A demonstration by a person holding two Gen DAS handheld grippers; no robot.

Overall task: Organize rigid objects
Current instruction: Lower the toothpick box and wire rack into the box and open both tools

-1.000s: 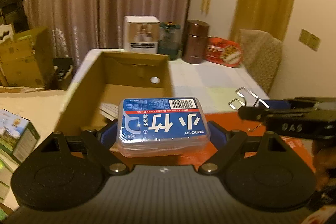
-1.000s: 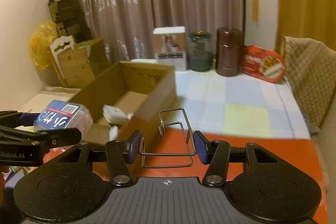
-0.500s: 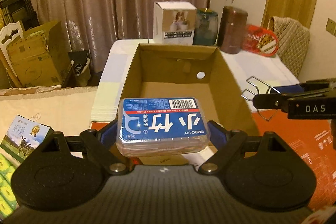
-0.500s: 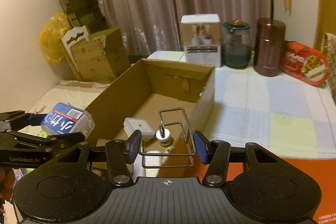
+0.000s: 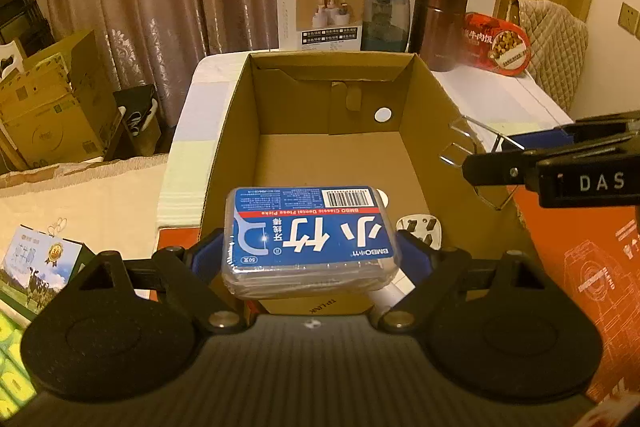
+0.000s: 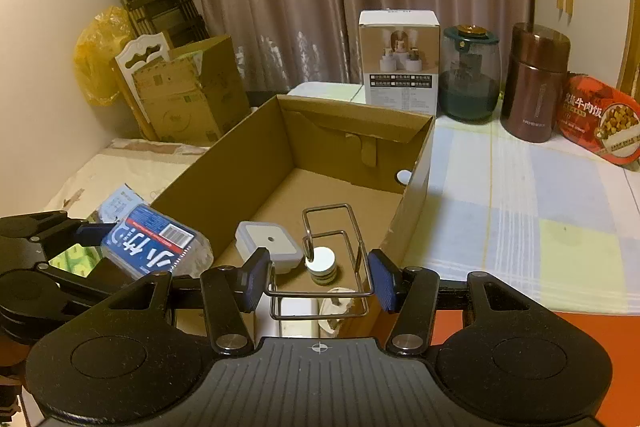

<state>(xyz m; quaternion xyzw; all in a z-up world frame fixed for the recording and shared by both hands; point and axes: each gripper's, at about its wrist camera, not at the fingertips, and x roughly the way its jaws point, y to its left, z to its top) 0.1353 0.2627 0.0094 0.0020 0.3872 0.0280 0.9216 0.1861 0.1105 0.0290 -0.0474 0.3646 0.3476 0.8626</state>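
My left gripper (image 5: 310, 257) is shut on a clear floss pick box with a blue label (image 5: 310, 235) and holds it over the near end of an open cardboard box (image 5: 240, 99). My right gripper (image 6: 318, 279) is shut on a bent wire rack (image 6: 332, 259), above the same cardboard box's (image 6: 416, 163) near right corner. The floss pick box (image 6: 154, 247) shows at the left in the right wrist view. Inside lie a white square case (image 6: 270, 247), a small round stack (image 6: 324, 263) and a white plug adapter (image 5: 418, 229).
At the table's far end stand a white carton (image 6: 398, 57), a green glass jar (image 6: 470, 75), a brown canister (image 6: 534, 83) and a red food tin (image 6: 600, 121). An orange box (image 5: 580, 267) lies right of the cardboard box. Cardboard cartons (image 6: 188, 95) stand on the floor at left.
Both grippers have moved forward and left with their loads, from beside the cardboard box to above its near end. The box's inside has come into view.
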